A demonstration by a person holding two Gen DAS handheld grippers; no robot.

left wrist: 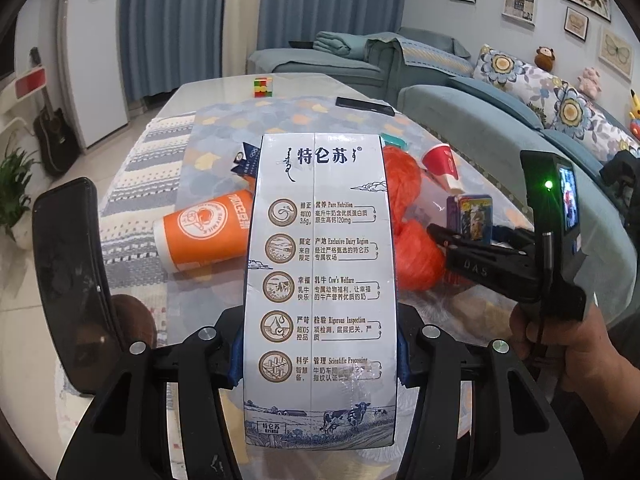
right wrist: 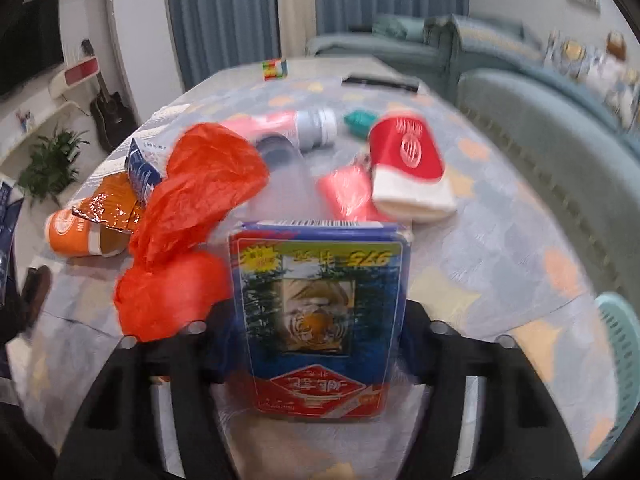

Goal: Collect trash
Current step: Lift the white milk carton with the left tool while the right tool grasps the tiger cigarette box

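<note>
My left gripper (left wrist: pixel 320 364) is shut on a white and blue milk carton (left wrist: pixel 320 280), held upright above the table. My right gripper (right wrist: pixel 320 344) is shut on a blue card box with a tiger picture (right wrist: pixel 320 320); it also shows in the left wrist view (left wrist: pixel 474 216) to the right of the carton. On the table lie an orange paper cup (right wrist: pixel 80 236) on its side, a crumpled red plastic bag (right wrist: pixel 192 216), a red and white paper cup (right wrist: pixel 412 168), a pink bottle (right wrist: pixel 288 124) and a pink wrapper (right wrist: pixel 348 196).
A Rubik's cube (left wrist: pixel 263 86) and a black phone (left wrist: pixel 365 105) lie at the table's far end. A teal sofa (left wrist: pixel 500 128) runs along the right. A light green basket (right wrist: pixel 620 360) stands at the right edge. A dark chair back (left wrist: pixel 72 280) is at left.
</note>
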